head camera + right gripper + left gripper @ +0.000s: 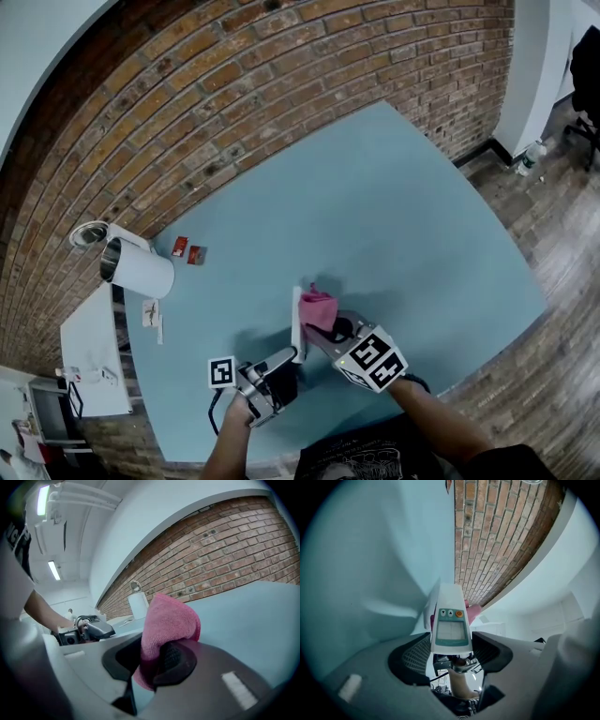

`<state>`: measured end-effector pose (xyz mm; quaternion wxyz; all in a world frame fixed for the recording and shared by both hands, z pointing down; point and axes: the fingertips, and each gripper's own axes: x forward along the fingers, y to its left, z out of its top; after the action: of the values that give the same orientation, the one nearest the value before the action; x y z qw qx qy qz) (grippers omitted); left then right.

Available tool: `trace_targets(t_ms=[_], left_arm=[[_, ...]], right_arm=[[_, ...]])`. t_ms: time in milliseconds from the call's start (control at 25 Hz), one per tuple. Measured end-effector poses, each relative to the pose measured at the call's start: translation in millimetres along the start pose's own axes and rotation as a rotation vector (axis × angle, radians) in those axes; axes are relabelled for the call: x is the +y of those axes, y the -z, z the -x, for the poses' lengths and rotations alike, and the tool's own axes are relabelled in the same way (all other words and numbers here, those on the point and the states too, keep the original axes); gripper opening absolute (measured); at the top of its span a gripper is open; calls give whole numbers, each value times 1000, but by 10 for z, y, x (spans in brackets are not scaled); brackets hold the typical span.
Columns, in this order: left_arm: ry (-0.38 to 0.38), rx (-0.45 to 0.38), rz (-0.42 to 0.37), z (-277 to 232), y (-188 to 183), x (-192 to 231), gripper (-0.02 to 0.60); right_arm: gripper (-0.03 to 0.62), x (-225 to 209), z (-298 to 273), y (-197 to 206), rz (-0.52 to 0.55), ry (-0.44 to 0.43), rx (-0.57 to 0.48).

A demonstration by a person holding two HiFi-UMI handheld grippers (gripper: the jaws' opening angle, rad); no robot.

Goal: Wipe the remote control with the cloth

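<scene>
My left gripper [284, 362] is shut on the lower end of a white remote control [296, 324], which stands on edge above the blue table [403, 216]. In the left gripper view the remote control [450, 620] lies between the jaws of the left gripper [451, 649], with its screen and three small buttons facing the camera. My right gripper [330, 334] is shut on a pink cloth [319, 307], which sits against the remote's right side. The cloth [169, 620] bulges out of the right gripper [150, 662]. A pink corner of the cloth [473, 611] peeks from behind the remote.
Two white cylinders [137, 266] lie at the table's left edge beside small red packets [187, 251]. A white side table [94, 356] stands further left. A brick wall [281, 84] runs behind the table. A bottle [528, 157] stands on the wooden floor at far right.
</scene>
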<state>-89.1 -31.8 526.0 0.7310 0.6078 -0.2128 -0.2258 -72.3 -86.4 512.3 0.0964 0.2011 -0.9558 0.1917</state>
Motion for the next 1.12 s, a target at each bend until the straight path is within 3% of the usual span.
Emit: trace_targets(t_ms=[320,920,1120], left_arm=[[13,-78,-11,-27,-129,9,270],[56,-366,-26,-172,-510,-48,268],[67,-416,-36,-206,-547,-72,268]], right_arm=[[64,153,8,8,14,-34,5],[64,235,95,-53,15,-46,-9],[64,262,123,-63,15,-44,-18]])
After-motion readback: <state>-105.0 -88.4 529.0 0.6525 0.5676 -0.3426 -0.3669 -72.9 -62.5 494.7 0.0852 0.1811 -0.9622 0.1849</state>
